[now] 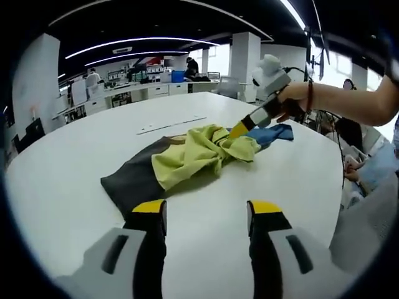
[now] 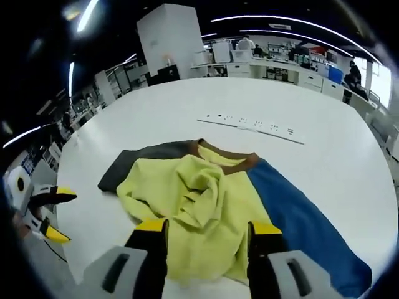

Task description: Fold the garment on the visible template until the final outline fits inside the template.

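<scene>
A garment (image 1: 199, 152) lies crumpled on the round white table (image 1: 75, 168). It has a dark grey panel, a yellow-green panel bunched over the middle, a blue panel and a brown collar. My left gripper (image 1: 207, 215) hovers open over bare table, short of the grey edge. My right gripper (image 1: 239, 129), held by a hand, comes in from the right with its tip at the far side of the yellow cloth. In the right gripper view, the right gripper (image 2: 207, 227) stands open just over the yellow part of the garment (image 2: 199, 193). The left gripper (image 2: 56, 216) shows open at the left edge.
A long white strip (image 2: 249, 124) with small marks lies on the table (image 2: 156, 106) beyond the collar, also seen as the strip (image 1: 171, 124). Office desks and people stand in the background. A seated person (image 1: 358, 143) is close to the table's right edge.
</scene>
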`<state>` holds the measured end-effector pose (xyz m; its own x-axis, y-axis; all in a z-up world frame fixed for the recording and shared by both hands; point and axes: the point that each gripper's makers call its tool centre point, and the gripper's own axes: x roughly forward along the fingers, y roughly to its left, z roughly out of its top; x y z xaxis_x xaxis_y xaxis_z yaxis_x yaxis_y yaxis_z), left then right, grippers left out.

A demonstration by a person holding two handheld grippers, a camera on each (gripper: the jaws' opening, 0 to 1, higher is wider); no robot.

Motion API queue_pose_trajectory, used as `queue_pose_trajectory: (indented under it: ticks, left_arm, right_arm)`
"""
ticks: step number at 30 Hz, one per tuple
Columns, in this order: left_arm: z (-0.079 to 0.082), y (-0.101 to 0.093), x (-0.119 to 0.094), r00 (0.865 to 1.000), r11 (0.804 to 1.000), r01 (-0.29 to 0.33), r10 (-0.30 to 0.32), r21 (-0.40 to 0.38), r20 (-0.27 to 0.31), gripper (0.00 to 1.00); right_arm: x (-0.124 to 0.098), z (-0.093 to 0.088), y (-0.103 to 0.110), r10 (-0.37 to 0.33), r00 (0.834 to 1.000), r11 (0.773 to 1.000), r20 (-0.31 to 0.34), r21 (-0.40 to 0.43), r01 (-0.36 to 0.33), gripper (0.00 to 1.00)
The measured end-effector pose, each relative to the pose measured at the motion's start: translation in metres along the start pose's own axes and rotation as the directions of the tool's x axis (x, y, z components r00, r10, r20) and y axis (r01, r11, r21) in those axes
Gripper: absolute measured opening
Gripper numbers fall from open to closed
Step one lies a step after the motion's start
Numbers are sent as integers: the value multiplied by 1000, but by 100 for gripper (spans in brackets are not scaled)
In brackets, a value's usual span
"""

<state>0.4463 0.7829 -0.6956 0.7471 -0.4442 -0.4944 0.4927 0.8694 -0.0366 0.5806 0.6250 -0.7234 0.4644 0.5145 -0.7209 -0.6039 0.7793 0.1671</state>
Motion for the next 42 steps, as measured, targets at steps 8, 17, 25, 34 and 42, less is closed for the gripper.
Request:
queue_pose_trajectory:
  ticks: [8, 17, 25, 34, 42]
  left_arm:
    - [8, -3, 19, 1000, 1000, 4, -4, -14, 14, 45]
    - [13, -4, 43, 1000, 999, -3, 5, -53, 27, 38]
    - [8, -10, 67, 1000, 997, 10, -10, -82, 9, 31]
    - [4, -14, 94, 1000, 993, 21, -22, -119, -7, 27]
    - [2, -14, 117, 1000, 987, 21, -23, -160, -13, 22]
  right_arm:
    - [-17, -22, 4, -8, 1000, 1000, -7, 28, 8, 48]
    - [-22, -45, 12, -22, 999, 997, -23, 70, 24, 44]
    - [-19, -66, 21, -17, 999, 990, -38, 143, 23, 40]
    - [-17, -66, 30, -35, 999, 990, -8, 137, 36, 35]
    - [-16, -54, 33, -62, 997, 995, 55, 84, 57, 28]
